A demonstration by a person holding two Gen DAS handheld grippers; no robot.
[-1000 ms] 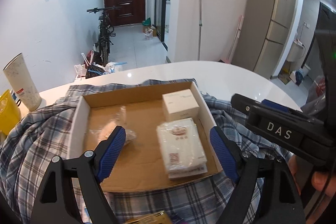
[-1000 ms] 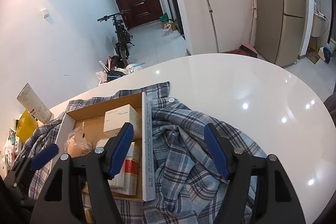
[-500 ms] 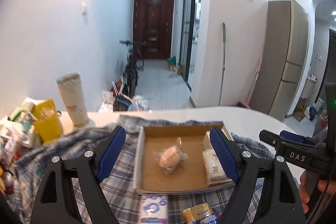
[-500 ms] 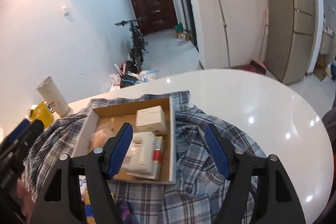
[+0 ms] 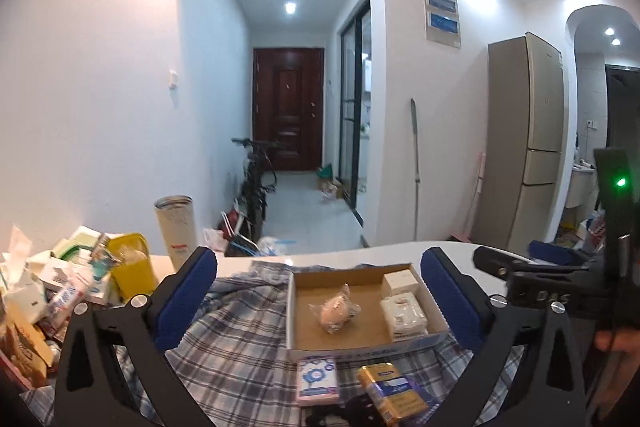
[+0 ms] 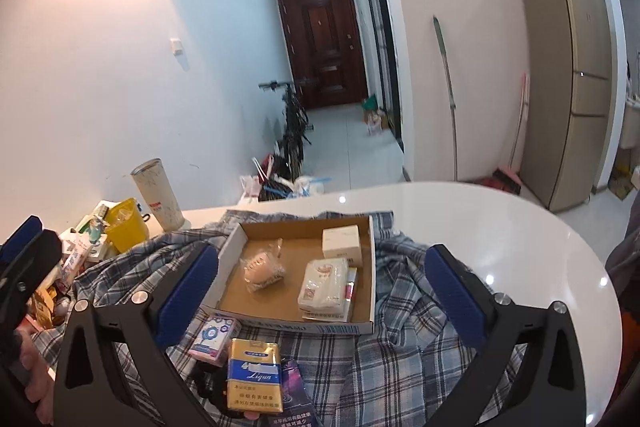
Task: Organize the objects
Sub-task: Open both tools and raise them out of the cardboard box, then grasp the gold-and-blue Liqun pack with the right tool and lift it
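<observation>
A shallow cardboard tray (image 5: 293, 311) (image 6: 231, 243) lies on a plaid shirt (image 5: 236, 339) (image 6: 404, 363). It holds a wrapped bun (image 5: 336, 311) (image 6: 262, 267), a tissue pack (image 5: 402, 313) (image 6: 324, 285) and a white box (image 5: 401, 282) (image 6: 341, 243). In front of the tray lie a pink pack (image 5: 318, 379) (image 6: 212, 337) and a yellow cigarette pack (image 5: 390, 393) (image 6: 254, 375). My left gripper (image 5: 320, 299) and right gripper (image 6: 322, 295) are both open and empty, held back above the near items.
A pile of clutter with a yellow cup (image 5: 130, 267) (image 6: 124, 231) and a tall white tumbler (image 5: 178, 231) (image 6: 156, 199) stands at the left. The white round table (image 6: 500, 227) extends right. A bicycle (image 5: 256, 187) stands in the hallway beyond.
Both grippers have pulled back and up from the tray. The tray looks smaller, and the packs in front of it and the clutter at the left have come into view.
</observation>
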